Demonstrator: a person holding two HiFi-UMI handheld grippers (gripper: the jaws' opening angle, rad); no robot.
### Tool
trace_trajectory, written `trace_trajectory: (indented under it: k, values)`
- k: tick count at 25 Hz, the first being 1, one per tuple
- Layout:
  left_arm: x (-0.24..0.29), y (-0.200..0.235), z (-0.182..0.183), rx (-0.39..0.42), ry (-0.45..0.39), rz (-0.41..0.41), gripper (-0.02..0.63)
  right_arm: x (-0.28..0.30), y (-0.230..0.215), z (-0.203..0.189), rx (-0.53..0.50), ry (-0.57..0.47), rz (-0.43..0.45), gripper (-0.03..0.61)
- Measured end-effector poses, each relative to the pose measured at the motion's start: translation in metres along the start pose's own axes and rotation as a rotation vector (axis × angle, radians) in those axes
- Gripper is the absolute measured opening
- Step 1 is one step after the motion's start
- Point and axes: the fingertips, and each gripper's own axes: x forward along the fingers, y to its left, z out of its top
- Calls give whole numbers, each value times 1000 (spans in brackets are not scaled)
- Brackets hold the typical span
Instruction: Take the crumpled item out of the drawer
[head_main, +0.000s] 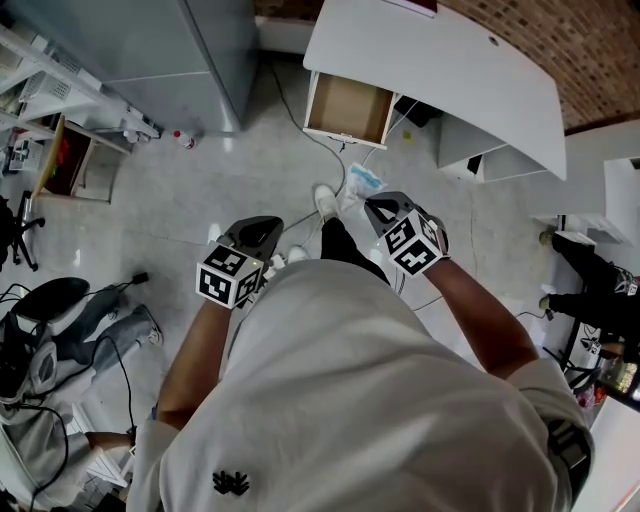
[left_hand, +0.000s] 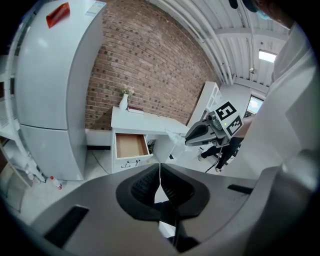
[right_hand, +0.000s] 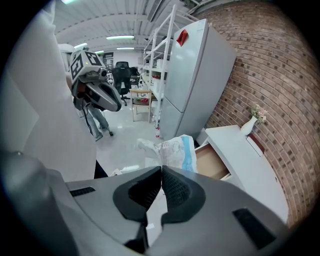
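Close in front of my shirt (head_main: 330, 380), the worry is the hold itself. My right gripper (right_hand: 161, 171) has the crumpled packet (right_hand: 175, 149) only by a thin lower edge, right at the jaw tips. Most of the white-and-blue bundle stands free beyond them. I judge that a quick swing or any slackening of my squeeze could let it slide out and drop to the floor (head_main: 200, 190) by my shoe (head_main: 325, 200). Thin wrapping like this may also tear if it is tugged.

The jaws of that gripper are pressed together with no gap I can see, and the packet's edge is caught where they meet. My left gripper (left_hand: 160, 172) hangs on the other side of my body. Its jaws are likewise brought together, with nothing between them and touching nothing.

The packet is in the air over the floor, well apart from the drawer (head_main: 347, 108). By my reckoning the taking-out is done and only setting it down somewhere is left.

Farther off, the drawer stands pulled out from the white desk (head_main: 440, 70), and its brown bottom looks bare. Beyond that are the grey fridge (head_main: 150, 50) to the left and the brick wall (head_main: 560, 40).
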Motion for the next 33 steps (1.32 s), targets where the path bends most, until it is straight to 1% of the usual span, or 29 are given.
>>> trace_trajectory:
  k: [13,23,33]
  values:
    - [10,-10,-9,-2,14,1,26,0,1,-16,-1,8,7,29]
    - [21,-16,-6,2,27,-3,26,-3,-7,-26,14,10,8,29]
    - [28,1,3,-10,43,-10,26,10,-22,-18,24,26,16,29]
